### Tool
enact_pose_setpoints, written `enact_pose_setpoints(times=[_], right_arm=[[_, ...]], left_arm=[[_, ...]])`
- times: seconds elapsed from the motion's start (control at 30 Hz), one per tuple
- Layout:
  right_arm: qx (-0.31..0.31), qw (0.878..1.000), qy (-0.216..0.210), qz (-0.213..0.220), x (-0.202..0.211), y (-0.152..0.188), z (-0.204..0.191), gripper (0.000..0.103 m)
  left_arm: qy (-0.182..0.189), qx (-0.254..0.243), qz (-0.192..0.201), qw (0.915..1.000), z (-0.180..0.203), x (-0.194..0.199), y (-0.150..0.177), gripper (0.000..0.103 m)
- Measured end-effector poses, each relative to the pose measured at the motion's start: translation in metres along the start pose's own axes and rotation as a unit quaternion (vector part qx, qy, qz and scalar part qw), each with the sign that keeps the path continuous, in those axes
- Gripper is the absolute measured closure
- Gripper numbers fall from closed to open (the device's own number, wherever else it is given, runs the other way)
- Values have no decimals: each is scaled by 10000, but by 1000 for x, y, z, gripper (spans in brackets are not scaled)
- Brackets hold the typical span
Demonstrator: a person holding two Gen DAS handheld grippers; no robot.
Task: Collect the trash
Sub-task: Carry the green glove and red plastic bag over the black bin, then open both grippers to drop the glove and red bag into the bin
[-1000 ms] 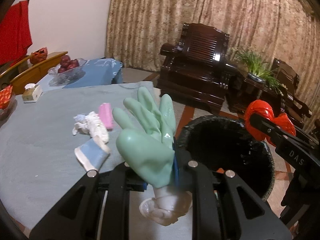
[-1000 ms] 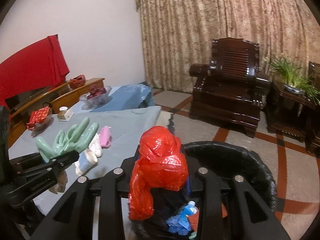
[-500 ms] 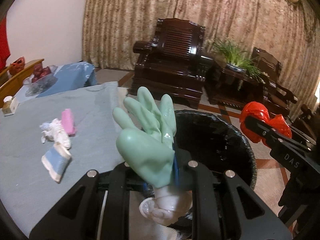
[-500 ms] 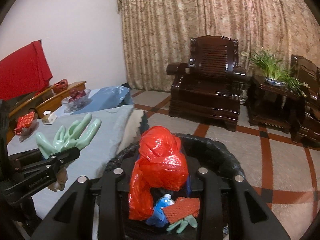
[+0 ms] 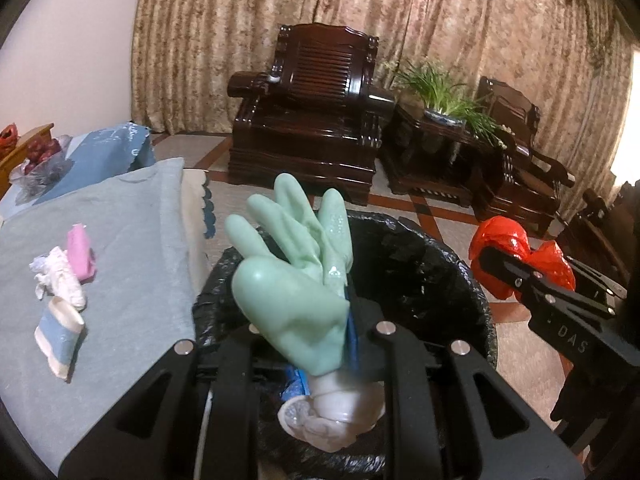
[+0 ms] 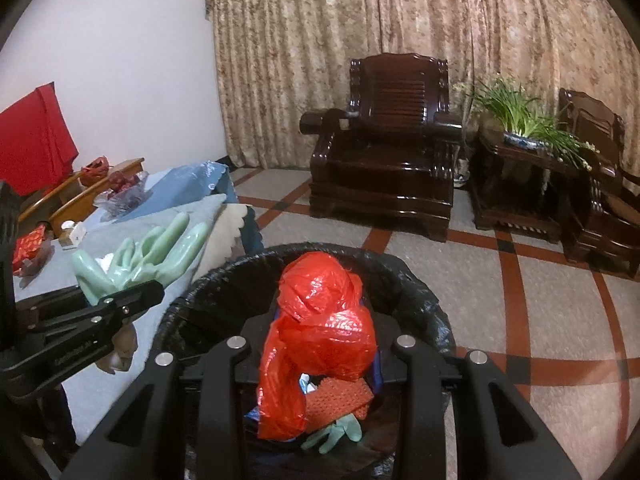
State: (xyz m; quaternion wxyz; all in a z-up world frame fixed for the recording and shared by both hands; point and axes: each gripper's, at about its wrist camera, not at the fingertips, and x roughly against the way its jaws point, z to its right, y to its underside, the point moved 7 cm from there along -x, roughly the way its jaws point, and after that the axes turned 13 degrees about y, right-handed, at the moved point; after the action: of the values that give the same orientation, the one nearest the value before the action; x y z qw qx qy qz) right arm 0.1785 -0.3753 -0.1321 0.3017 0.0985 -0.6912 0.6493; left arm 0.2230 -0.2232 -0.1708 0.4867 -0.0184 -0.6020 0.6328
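While the left wrist camera is looking down over a black-lined trash bin (image 5: 420, 264), the left gripper (image 5: 320, 344) is pinching a pale green rubber glove (image 5: 296, 280) near its cuff, with the glove's fingers standing upward above the near left part of the bin's mouth. A rolled whitish cuff is hanging below the jaws. To the left, a table under a grey-blue cloth (image 5: 132, 240) is carrying a pink packet (image 5: 80, 252), a crumpled white tissue (image 5: 56, 280) touching it, and a blue and white paper cup (image 5: 58, 336) lying on its side just beside the tissue. At the right edge, the right gripper (image 5: 496, 256) is clamping a red plastic bag (image 5: 516, 256) beside the bin's right rim. From the right wrist camera, the same red bag (image 6: 320, 336) is sitting pinched between the right gripper's (image 6: 320, 356) jaws, hanging over the open bin (image 6: 224, 280). Inside the bin, a red mesh piece (image 6: 340, 398), another green glove (image 6: 336, 434) and something blue are lying at the bottom. On the left of this view, the left gripper (image 6: 132, 296) is holding the green glove (image 6: 136, 258) over the table edge (image 6: 100, 396), just beside the bin's left rim. A dark wooden armchair (image 6: 388, 168) and a potted plant (image 6: 524, 124) are standing before a patterned curtain (image 6: 400, 12).
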Motion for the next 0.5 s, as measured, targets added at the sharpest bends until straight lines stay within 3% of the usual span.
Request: enact_pose_setpoints(times=[0.23,0.4,0.5], right_arm=[[6,9999,105,-99,-12,5,12,68],[45,9997,201,-148,-17,8,19,52],[26,9995,280,-129,-17,8,22,36]], left_arm=[[180,-29,-146,9997,8,-26,2,84],[351,45,-110,9993,8,-28,0,50],[354,20,-45,9994,5,-23,-3,40]])
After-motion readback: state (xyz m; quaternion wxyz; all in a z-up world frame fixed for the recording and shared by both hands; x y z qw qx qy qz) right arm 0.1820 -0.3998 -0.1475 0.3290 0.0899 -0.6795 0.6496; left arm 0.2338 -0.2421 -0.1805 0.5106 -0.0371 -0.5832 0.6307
